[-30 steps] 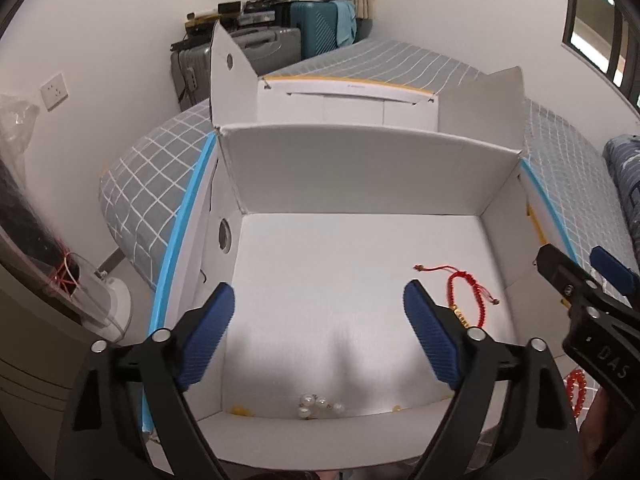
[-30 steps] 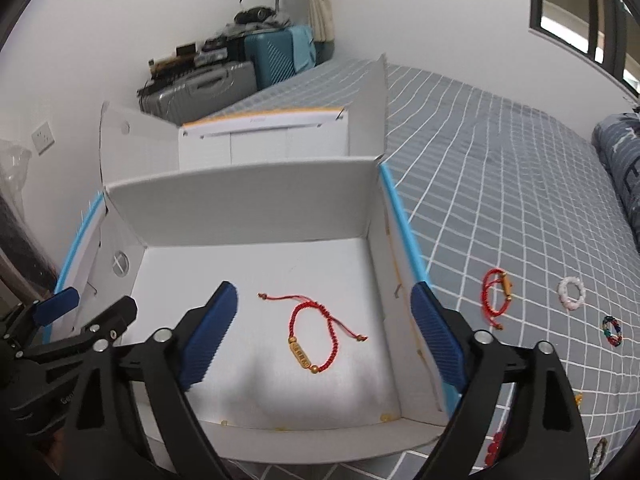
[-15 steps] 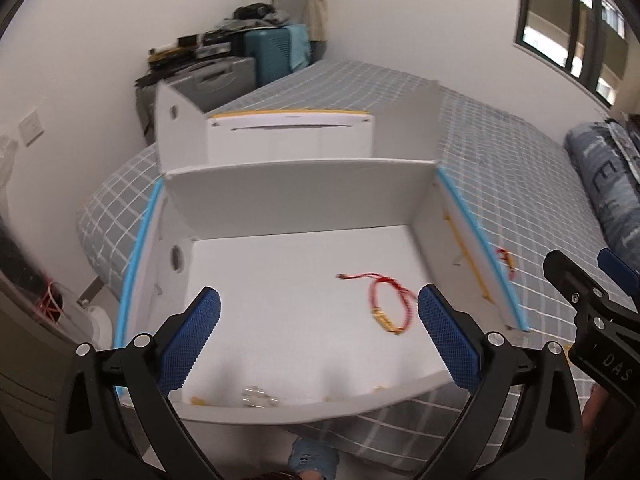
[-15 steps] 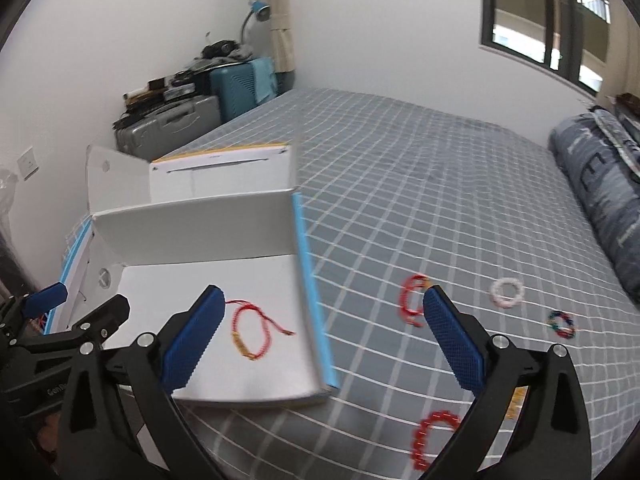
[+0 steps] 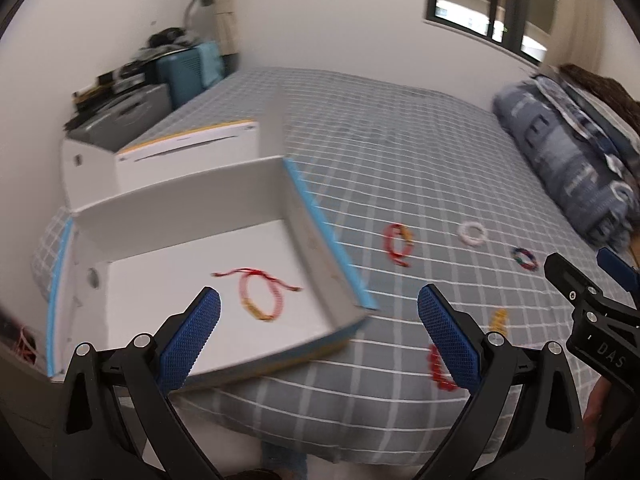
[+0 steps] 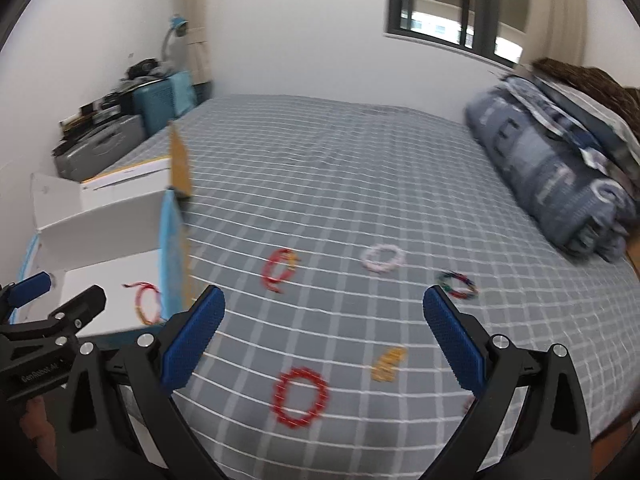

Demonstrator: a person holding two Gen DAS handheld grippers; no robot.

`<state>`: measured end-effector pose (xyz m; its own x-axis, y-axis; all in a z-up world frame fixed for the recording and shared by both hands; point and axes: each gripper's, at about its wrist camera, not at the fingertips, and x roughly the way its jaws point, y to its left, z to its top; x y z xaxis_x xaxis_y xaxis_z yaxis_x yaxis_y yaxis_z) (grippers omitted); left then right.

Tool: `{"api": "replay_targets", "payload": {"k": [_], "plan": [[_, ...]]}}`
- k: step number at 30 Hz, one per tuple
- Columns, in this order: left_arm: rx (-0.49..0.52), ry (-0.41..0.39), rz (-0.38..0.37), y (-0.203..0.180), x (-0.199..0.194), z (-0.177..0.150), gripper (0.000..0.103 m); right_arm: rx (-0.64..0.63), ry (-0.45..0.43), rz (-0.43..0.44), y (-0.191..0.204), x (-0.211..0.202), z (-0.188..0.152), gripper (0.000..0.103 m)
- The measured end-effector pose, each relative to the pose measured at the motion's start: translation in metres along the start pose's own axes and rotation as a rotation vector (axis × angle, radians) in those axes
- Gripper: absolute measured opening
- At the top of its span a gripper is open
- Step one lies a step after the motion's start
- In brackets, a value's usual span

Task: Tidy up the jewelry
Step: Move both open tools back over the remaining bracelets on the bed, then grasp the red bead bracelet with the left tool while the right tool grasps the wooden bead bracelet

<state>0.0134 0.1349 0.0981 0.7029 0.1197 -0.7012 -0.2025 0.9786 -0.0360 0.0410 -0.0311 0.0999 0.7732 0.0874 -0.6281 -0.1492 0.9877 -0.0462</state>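
A white cardboard box (image 5: 188, 216) with blue-taped edges lies open on the bed at the left, also in the right wrist view as box (image 6: 100, 216). A red cord bracelet (image 5: 260, 292) lies on its floor. On the grey checked bedspread lie a red cord bracelet (image 6: 278, 268), a pink-white bead ring (image 6: 382, 258), a multicoloured bead ring (image 6: 458, 284), a red bead bracelet (image 6: 300, 398) and a small gold piece (image 6: 388, 362). My left gripper (image 5: 318, 330) is open and empty over the box's right corner. My right gripper (image 6: 322, 334) is open and empty above the bedspread.
A folded blue quilt (image 6: 560, 172) lies at the right end of the bed. Suitcases (image 5: 132, 112) and clutter stand against the far left wall. The bed's near edge (image 5: 320, 440) runs below the grippers. Both views are motion-blurred.
Both grippers swung right, away from above the box toward the bedspread with the loose bracelets. Their jaws stand a little wider than a second ago, still empty.
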Motion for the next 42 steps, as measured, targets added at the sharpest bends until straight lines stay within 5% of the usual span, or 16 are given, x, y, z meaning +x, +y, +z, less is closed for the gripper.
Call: {"api": "replay_targets", "payload": {"k": [10, 22, 42], "plan": [[0.099, 0.103, -0.128, -0.076, 0.028, -0.021, 0.097, 0.094, 0.120, -0.047, -0.086, 0.008, -0.046, 0.095], [0.189, 0.238, -0.155, -0.143, 0.086, -0.055, 0.097, 0.196, 0.329, -0.083, -0.171, 0.056, -0.111, 0.095], [0.213, 0.390, -0.129, -0.150, 0.156, -0.084, 0.097, 0.267, 0.494, -0.059, -0.194, 0.113, -0.150, 0.095]]}}
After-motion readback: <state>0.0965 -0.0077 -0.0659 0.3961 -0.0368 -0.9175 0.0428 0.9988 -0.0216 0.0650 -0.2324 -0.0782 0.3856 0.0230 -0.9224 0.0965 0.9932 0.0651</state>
